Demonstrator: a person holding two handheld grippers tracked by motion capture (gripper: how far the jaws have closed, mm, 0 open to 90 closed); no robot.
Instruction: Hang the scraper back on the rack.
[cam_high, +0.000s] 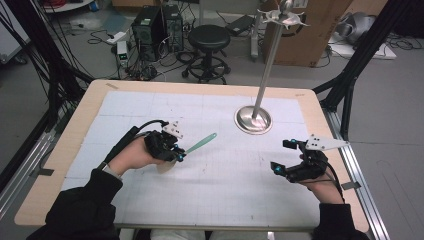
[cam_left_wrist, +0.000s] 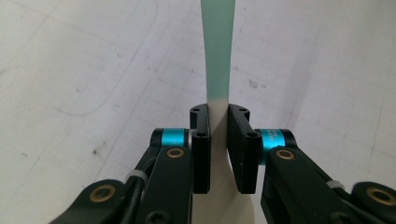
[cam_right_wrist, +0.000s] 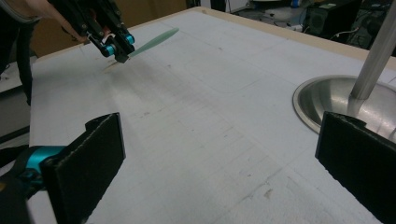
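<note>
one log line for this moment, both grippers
left gripper: shut on spoon | right gripper: open, holding nothing | stand: untouched

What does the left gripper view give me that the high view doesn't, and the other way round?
Left gripper view: the left claw close up, its pads pressed on the spoon's cream neck, below the green handle.

High view: the right claw standing open at the right, the metal stand, and the whole table.

Both: the spoon held in the left claw above the white gridded mat.

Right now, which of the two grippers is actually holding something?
The left gripper: its jaws clamp the spatula near its cream end. The right gripper stands wide open, nothing between its jaws.
</note>
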